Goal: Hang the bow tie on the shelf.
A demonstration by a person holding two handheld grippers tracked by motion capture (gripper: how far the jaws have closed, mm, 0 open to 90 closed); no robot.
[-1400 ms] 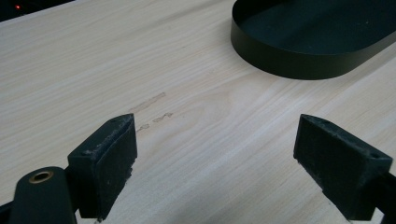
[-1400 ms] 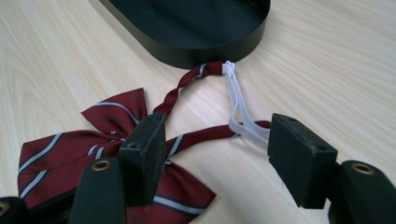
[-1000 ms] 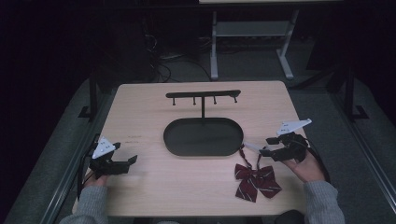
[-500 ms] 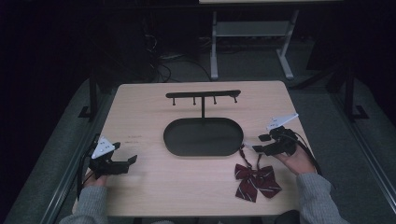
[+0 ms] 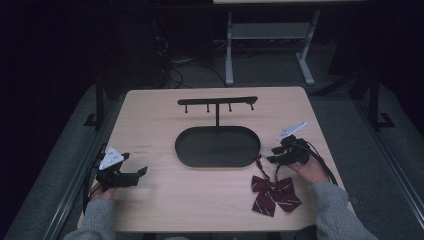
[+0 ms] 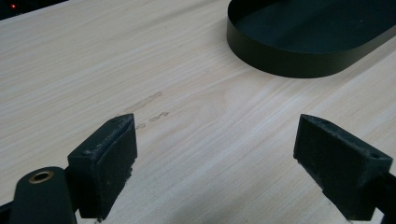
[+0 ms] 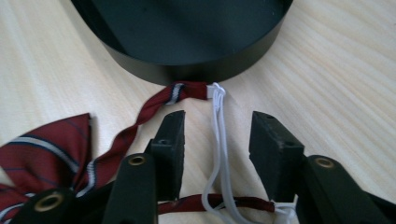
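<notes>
Two grippers: both at table (image 5: pixel 165 200) level, well apart.
Right gripper (image 7: pixel 217 135): jaws half spread, have just been closing; white elastic loop (image 7: pixel 217 135) between them, pads not touching it.
Bow tie (image 5: pixel 274 194): flat on table, strap end touching tray (image 5: pixel 185 150) wall.
Left gripper (image 6: pixel 217 154): jaws spread wide over bare wood.

Bare table (image 5: pixel 150 130) at your ten o'clock; the oval tray (image 5: pixel 215 147) and hook stand (image 5: pixel 217 102) block twelve, bow tie (image 5: pixel 274 192) probably crowds three.
</notes>
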